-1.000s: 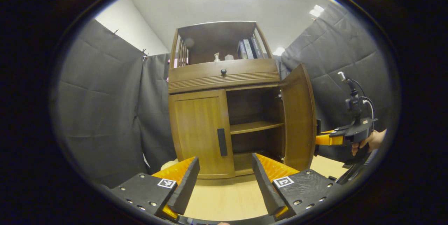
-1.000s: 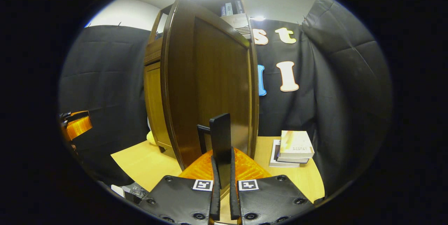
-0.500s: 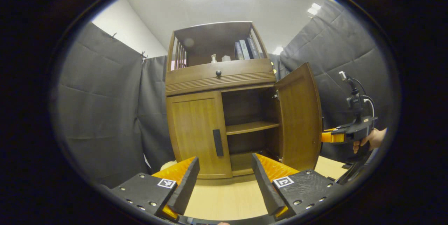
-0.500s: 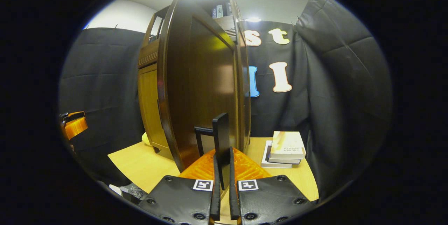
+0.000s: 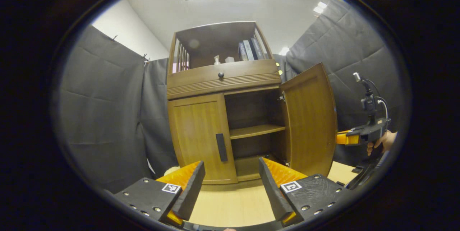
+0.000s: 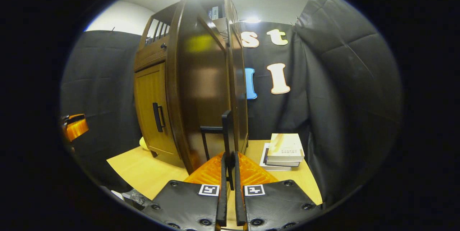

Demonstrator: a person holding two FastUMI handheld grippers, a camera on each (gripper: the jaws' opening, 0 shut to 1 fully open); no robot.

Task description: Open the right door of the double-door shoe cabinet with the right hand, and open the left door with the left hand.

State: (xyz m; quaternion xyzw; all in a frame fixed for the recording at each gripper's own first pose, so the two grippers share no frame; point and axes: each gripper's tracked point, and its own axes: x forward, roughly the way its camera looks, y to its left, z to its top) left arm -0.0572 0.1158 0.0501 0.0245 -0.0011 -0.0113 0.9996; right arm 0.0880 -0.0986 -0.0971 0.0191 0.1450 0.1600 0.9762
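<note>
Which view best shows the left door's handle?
The left gripper view: the left door's handle faces the camera on the closed left door. The right gripper view shows it small and side-on.

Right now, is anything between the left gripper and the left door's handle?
Nothing visible. The left gripper, open, faces the closed left door; bare tabletop lies before its handle. The open right door stands off to the side.
</note>
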